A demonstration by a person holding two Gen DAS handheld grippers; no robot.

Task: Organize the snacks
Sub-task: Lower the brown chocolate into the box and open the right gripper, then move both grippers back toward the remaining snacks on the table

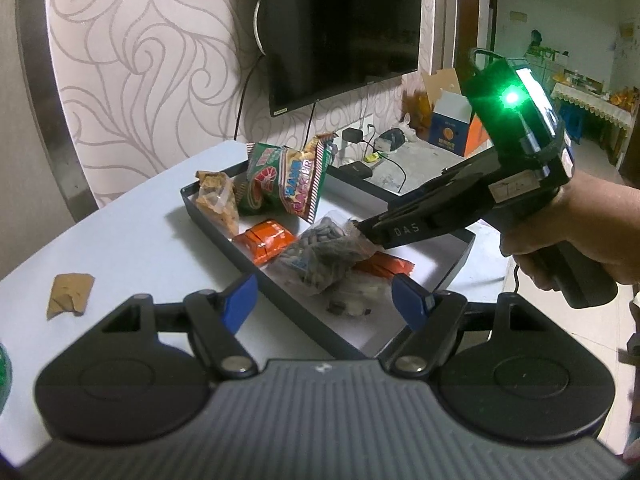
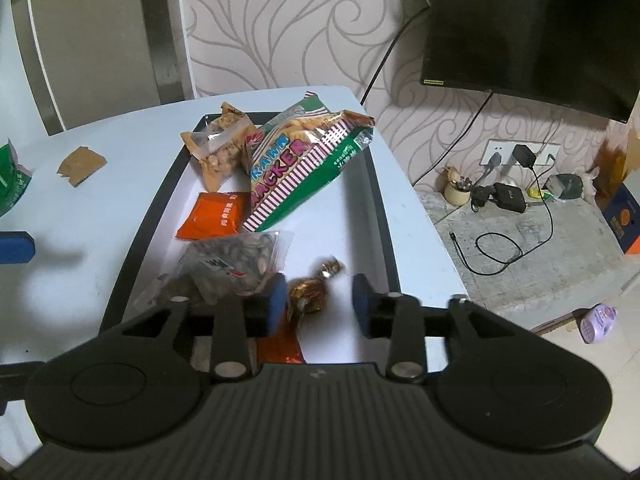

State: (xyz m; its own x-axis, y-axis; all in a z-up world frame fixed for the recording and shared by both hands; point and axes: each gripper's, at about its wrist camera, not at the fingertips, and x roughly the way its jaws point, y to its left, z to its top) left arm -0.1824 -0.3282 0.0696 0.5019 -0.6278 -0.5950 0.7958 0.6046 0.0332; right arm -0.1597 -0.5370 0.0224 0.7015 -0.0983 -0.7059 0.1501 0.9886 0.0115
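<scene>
Inside the dark-rimmed tray [image 2: 384,216] on the pale table [image 2: 100,280], the snacks lie gathered: a gold-wrapped candy [image 2: 310,290] rests on the white tray floor at the near end, just beside a clear bag of seeds [image 2: 228,260]. Beyond these sit an orange packet [image 2: 214,216], a striped prawn cracker bag [image 2: 296,164] leaning over a green bag, and a clear bag of nuts [image 2: 220,148] at the far end. A second orange packet [image 2: 280,346] shows under the near tool body. Right gripper [image 2: 320,304] hovers low over the tray with its blue pads parted; the candy lies between them, close to the left pad [image 2: 278,300], and neither pad presses on it. No earlier view confirms any release. Left gripper [image 1: 320,306] stands half open over the tray's near edge, holding nothing. From the left wrist view, the right tool's tip reaches down at the seed bag, with a hand [image 1: 580,236] around its handle. Outside the tray, a torn brown scrap [image 2: 82,166] and a green packet [image 2: 12,184] lie on the table. Behind, a dark television [image 2: 532,28] hangs on the patterned wall.
</scene>
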